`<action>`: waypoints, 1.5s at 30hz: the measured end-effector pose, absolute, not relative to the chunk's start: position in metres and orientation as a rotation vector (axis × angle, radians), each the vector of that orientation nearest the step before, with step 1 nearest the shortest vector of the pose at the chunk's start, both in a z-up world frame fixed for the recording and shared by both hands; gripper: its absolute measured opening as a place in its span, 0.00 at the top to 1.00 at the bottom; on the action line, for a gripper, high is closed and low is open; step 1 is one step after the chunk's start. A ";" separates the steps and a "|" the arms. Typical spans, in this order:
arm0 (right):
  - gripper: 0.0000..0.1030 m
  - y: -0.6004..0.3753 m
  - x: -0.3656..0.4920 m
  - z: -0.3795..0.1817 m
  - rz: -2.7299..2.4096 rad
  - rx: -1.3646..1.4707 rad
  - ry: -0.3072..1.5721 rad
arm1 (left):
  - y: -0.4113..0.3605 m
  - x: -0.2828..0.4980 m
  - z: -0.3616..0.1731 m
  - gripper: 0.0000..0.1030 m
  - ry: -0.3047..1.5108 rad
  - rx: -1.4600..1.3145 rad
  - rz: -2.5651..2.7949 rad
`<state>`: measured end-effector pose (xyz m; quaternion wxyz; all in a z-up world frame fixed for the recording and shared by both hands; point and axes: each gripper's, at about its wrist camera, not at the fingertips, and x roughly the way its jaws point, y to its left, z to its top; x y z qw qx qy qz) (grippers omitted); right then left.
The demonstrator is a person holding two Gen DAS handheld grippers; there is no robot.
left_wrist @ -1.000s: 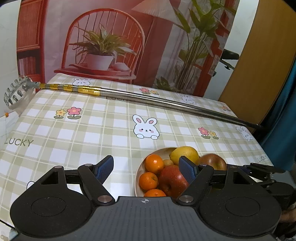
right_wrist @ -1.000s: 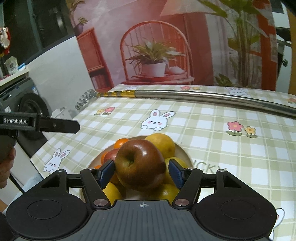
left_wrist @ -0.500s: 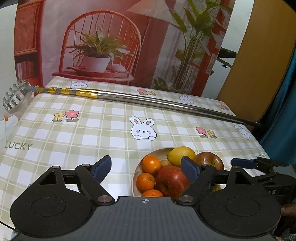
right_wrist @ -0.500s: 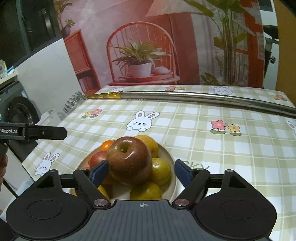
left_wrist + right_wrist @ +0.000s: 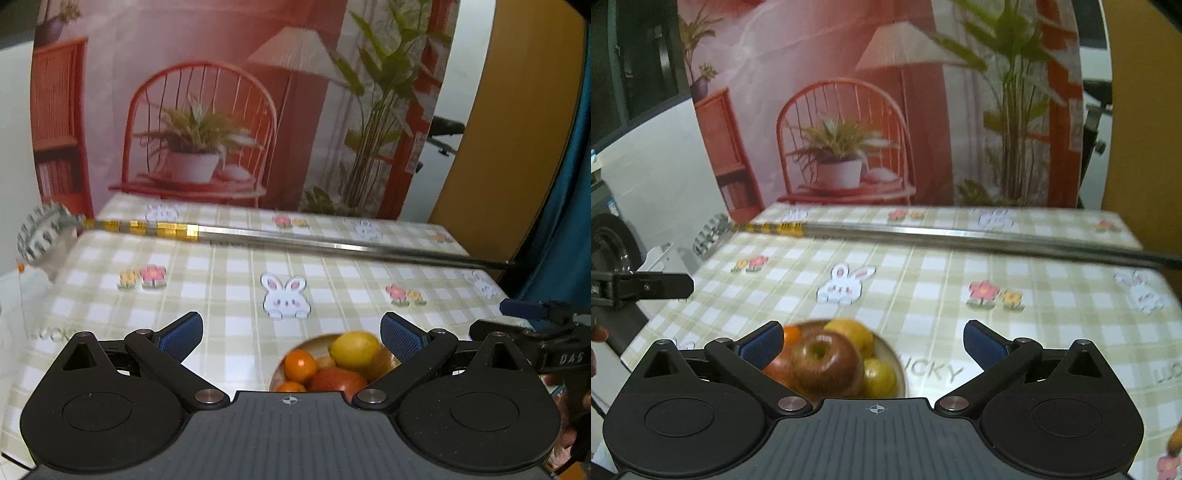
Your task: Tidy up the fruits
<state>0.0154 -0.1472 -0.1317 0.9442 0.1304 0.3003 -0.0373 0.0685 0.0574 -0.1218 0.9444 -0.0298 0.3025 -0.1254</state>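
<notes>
A pale plate (image 5: 312, 339) piled with fruit sits on the checked tablecloth close under both grippers. In the left wrist view it holds a lemon (image 5: 352, 349), an orange (image 5: 301, 365) and a red apple (image 5: 338, 380). My left gripper (image 5: 291, 332) hangs above it, jaws opening wide with nothing between the pads. In the right wrist view a red-brown apple (image 5: 825, 363) tops the pile on the plate (image 5: 897, 363), beside a lemon (image 5: 855, 334). My right gripper (image 5: 873, 338) is above it, jaws opening, with neither pad touching the apple.
A long metal pole (image 5: 332, 243) with gold bands and a toothed round head lies across the far side of the table. Behind it hangs a printed backdrop of a chair and plants. A washing machine (image 5: 609, 240) stands past the table's left edge.
The right gripper has let go of the red-brown apple, which stays on the pile. Both grippers have spread wide and risen, so the plate sits lower in both views.
</notes>
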 end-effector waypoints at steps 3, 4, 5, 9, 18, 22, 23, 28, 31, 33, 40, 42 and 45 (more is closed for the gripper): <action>0.00 -0.150 0.010 -0.112 -0.090 0.264 0.570 | 0.055 0.063 -0.105 0.00 0.576 -0.039 -0.243; 0.00 -0.151 0.008 -0.106 -0.097 0.261 0.556 | 0.054 0.061 -0.099 0.00 0.563 -0.026 -0.233; 0.00 -0.152 0.006 -0.098 -0.105 0.254 0.538 | 0.052 0.058 -0.092 0.00 0.547 -0.012 -0.224; 0.00 -0.155 -0.002 -0.071 -0.130 0.241 0.477 | 0.046 0.048 -0.069 0.00 0.478 0.031 -0.217; 0.00 -0.159 -0.020 -0.024 -0.156 0.228 0.362 | 0.036 0.029 -0.031 0.00 0.371 0.044 -0.197; 0.00 -0.159 -0.027 -0.011 -0.164 0.219 0.328 | 0.032 0.023 -0.019 0.00 0.332 0.047 -0.181; 0.00 -0.159 -0.028 -0.008 -0.166 0.213 0.320 | 0.031 0.022 -0.016 0.00 0.327 0.046 -0.180; 0.00 -0.160 -0.032 0.001 -0.177 0.205 0.300 | 0.029 0.018 -0.008 0.00 0.316 0.051 -0.165; 0.00 -0.158 -0.034 0.003 -0.186 0.195 0.293 | 0.028 0.016 -0.006 0.00 0.304 0.063 -0.153; 0.00 -0.157 -0.035 0.005 -0.189 0.191 0.290 | 0.027 0.014 -0.005 0.00 0.298 0.067 -0.149; 0.00 -0.155 -0.039 0.008 -0.202 0.186 0.281 | 0.027 0.013 -0.002 0.00 0.287 0.066 -0.147; 0.00 -0.155 -0.039 0.009 -0.206 0.185 0.277 | 0.027 0.011 -0.002 0.00 0.282 0.062 -0.148; 0.00 -0.155 -0.040 0.011 -0.212 0.183 0.271 | 0.027 0.009 0.000 0.00 0.274 0.061 -0.154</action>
